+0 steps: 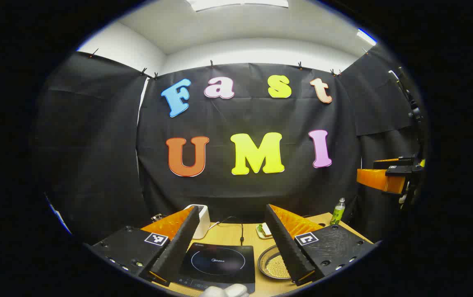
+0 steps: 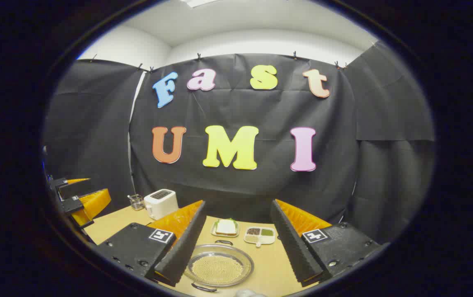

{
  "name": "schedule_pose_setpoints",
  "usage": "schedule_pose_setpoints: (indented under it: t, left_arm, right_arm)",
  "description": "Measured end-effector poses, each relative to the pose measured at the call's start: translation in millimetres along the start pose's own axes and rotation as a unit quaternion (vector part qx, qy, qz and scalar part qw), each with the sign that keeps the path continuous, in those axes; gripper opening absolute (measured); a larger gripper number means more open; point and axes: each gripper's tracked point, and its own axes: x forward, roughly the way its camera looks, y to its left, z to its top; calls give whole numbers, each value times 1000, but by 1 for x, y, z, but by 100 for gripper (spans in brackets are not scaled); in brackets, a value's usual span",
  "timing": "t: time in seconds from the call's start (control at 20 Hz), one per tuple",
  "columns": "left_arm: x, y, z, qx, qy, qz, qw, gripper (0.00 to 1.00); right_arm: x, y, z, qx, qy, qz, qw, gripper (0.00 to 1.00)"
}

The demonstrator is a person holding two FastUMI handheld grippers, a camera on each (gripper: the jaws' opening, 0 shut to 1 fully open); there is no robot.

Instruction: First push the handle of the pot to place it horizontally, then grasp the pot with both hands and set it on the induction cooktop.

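Both tongs, left [image 1: 232,243] and right [image 2: 236,243], hang wide open and empty above the pot [image 2: 218,269], beside the induction cooktop [image 1: 220,264], so the handle push, seemingly unstarted, comes next.

one black flat induction cooktop [image 1: 219,262], one round silver metal pot [image 2: 219,269], one white toaster [image 2: 161,203], one green plastic bottle [image 1: 337,211], one small glass jar [image 2: 136,201], one white four-compartment dish [image 2: 260,235], one plate of bread [image 2: 225,227]

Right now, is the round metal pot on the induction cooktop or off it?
Off. The round metal pot sits on the wooden table beside the black induction cooktop, whose glass surface is bare.
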Motion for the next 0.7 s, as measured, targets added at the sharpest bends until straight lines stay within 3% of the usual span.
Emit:
schedule_pose_setpoints:
  t: [0.35, 0.7]
  left_arm:
    - [4, -16, 8, -11, -9, -27, 1000, 95]
    - [3, -17, 4, -3, -4, -30, 1000, 95]
  right_arm:
    - [-12, -7, -6, -22, 5, -21, 1000, 96]
    - [-15, -10, -8, -11, 6, -27, 1000, 96]
